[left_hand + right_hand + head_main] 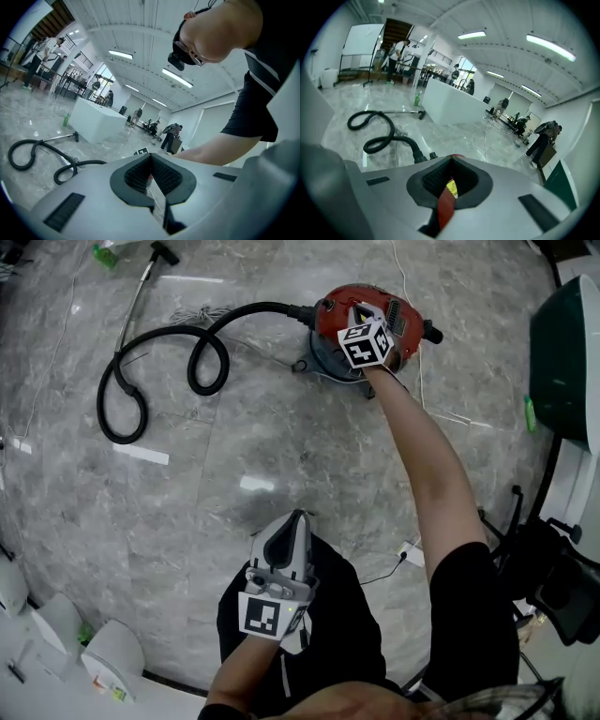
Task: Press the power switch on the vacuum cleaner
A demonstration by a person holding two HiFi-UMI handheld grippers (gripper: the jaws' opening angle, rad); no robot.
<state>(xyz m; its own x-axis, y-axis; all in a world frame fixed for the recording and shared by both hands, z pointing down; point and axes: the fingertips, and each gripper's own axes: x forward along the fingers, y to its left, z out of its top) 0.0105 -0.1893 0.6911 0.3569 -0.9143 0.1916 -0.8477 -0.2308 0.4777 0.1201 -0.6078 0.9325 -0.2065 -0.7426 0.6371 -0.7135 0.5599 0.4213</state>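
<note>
- Vacuum cleaner (328, 317): canister type, red lid over a grey body, black vent panel on top. It sits on the marble floor (281, 437), far ahead of the person and toward the right.
- Black hose (253, 306) leaves its left side, coils in two loops, and joins a metal wand (139, 292) with a floor nozzle (164, 251).
- Right gripper (359, 307): arm stretched out, jaws together, tips down on the red lid. Its own view shows red plastic and a yellow label in the slit between the jaws (451, 161).
- Left gripper (298, 515): held back near the person's body, jaws together with nothing between them (151, 154), well apart from the vacuum.
- Open floor lies between the person and the vacuum, and to the left.
- A dark green object (567, 362) stands on the right, and a green bottle (105, 254) lies near the nozzle.
</note>
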